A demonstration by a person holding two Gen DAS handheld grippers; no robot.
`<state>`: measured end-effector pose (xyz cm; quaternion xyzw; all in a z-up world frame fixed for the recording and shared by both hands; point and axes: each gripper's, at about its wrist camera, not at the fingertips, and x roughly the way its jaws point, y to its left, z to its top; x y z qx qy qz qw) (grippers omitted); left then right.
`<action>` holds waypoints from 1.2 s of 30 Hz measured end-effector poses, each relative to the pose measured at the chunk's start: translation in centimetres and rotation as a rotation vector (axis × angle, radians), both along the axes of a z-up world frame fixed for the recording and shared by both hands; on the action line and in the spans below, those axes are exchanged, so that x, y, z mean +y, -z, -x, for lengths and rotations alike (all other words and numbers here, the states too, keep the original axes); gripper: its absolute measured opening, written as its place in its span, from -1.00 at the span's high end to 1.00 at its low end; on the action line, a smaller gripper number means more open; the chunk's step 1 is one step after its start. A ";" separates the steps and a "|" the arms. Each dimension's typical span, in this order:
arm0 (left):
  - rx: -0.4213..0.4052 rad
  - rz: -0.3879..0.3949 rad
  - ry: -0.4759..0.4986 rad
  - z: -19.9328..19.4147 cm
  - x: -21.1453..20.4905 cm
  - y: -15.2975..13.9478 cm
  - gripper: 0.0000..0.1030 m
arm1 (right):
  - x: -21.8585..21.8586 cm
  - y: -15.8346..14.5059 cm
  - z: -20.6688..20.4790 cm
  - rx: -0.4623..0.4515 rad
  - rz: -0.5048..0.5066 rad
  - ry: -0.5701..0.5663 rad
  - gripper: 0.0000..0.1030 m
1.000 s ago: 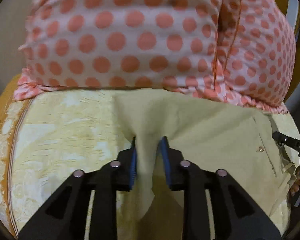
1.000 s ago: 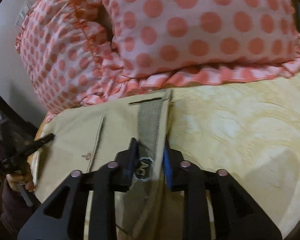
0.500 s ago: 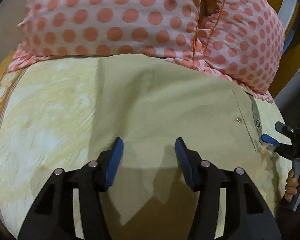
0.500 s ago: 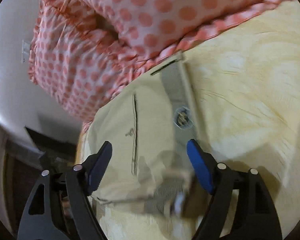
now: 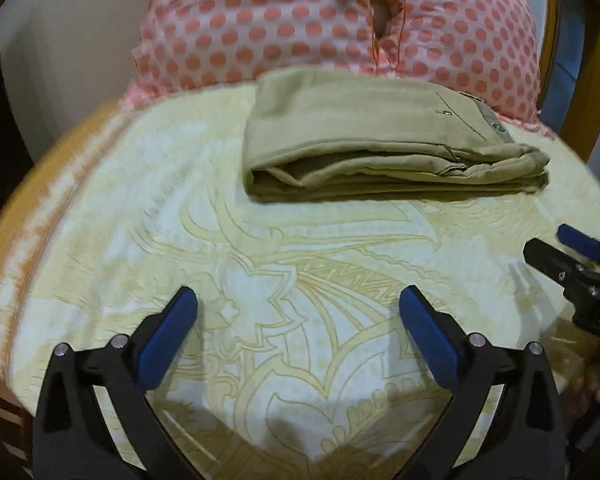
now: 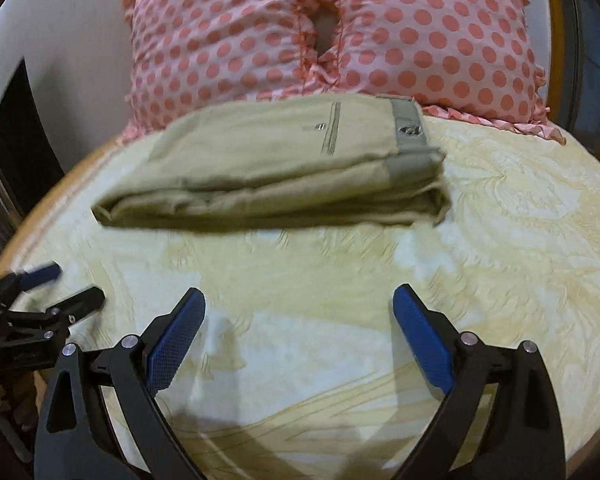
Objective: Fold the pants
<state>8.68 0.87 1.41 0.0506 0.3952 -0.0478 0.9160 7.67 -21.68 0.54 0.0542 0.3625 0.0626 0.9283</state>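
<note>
The khaki pants (image 5: 380, 140) lie folded in a flat stack on the yellow patterned bedspread (image 5: 260, 280), close to the pillows; they also show in the right wrist view (image 6: 276, 168) with the grey waistband on the right. My left gripper (image 5: 298, 308) is open and empty, well short of the pants. My right gripper (image 6: 298, 304) is open and empty too, also back from the stack. The right gripper shows at the right edge of the left wrist view (image 5: 572, 256), and the left gripper at the left edge of the right wrist view (image 6: 48, 292).
Two pink polka-dot pillows (image 5: 340, 20) stand behind the pants against the wall, also in the right wrist view (image 6: 340, 32). The bedspread (image 6: 380, 280) has an orange border at the left edge (image 5: 32, 220). A wooden frame (image 5: 592, 80) rises at the right.
Both grippers let go of the pants, opened wide and drew back toward me. The pants now lie as a folded stack farther away.
</note>
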 end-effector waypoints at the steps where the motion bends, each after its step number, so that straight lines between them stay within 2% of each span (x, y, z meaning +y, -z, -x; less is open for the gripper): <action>1: -0.006 0.004 -0.008 0.1 0.0 0.0 -0.96 | 0.3 0.0 0.4 -0.012 0.030 0.025 -0.89; 3: -0.010 0.028 -0.016 0.3 0.4 0.2 -0.97 | 0.5 0.1 0.2 -0.004 0.040 0.059 -0.97; 7: -0.032 0.024 -0.021 0.9 0.3 0.4 -0.97 | 1.7 0.7 1.1 -0.011 0.105 0.084 -0.97; 36: -0.048 0.030 -0.018 1.2 0.3 0.5 -0.97 | 1.8 1.0 1.3 -0.041 0.097 0.113 -0.97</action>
